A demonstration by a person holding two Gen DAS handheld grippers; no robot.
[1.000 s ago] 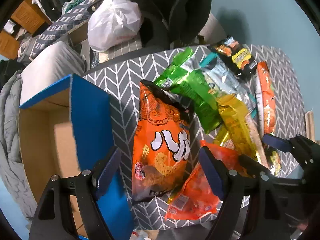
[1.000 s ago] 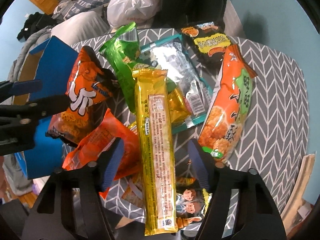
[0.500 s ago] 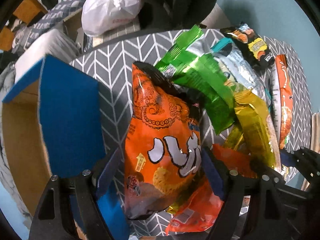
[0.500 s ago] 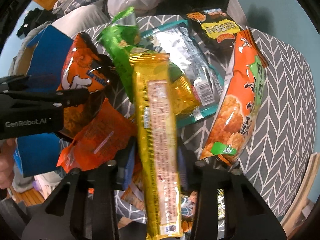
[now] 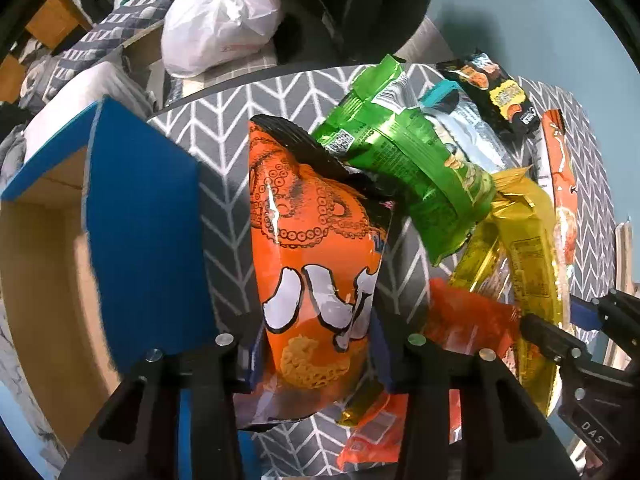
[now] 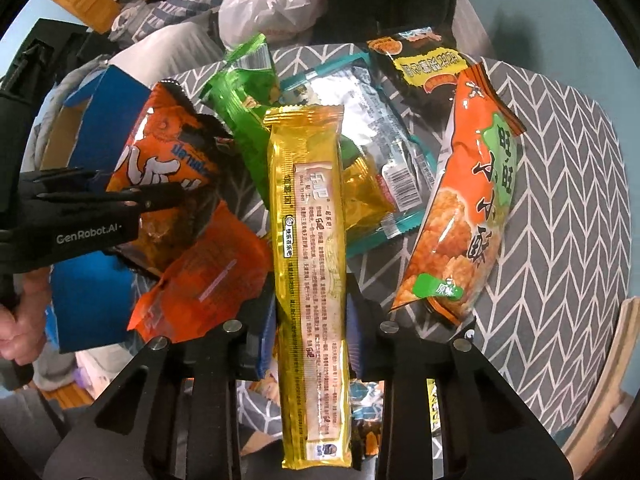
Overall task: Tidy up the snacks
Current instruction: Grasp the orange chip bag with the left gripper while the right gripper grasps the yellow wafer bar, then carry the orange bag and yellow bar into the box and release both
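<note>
Chevron cloth [image 6: 560, 184]; L tongs [image 5: 314, 354] clamped on orange bag [image 5: 316, 260], R tongs [image 6: 308, 334] on gold pack [image 6: 310, 240].

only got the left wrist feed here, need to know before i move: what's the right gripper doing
Observer: The right gripper has its fingers closed on the long yellow packet, gripping it across its width.
Operator: is that packet free of the pile
Observer: Not clearly. Its far end lies over the green bag and the silver packet.
Operator: anything right of it i can't see well
Observer: The orange rice cracker bag lies beside it, face fully visible, apart from the right gripper's fingers.
</note>
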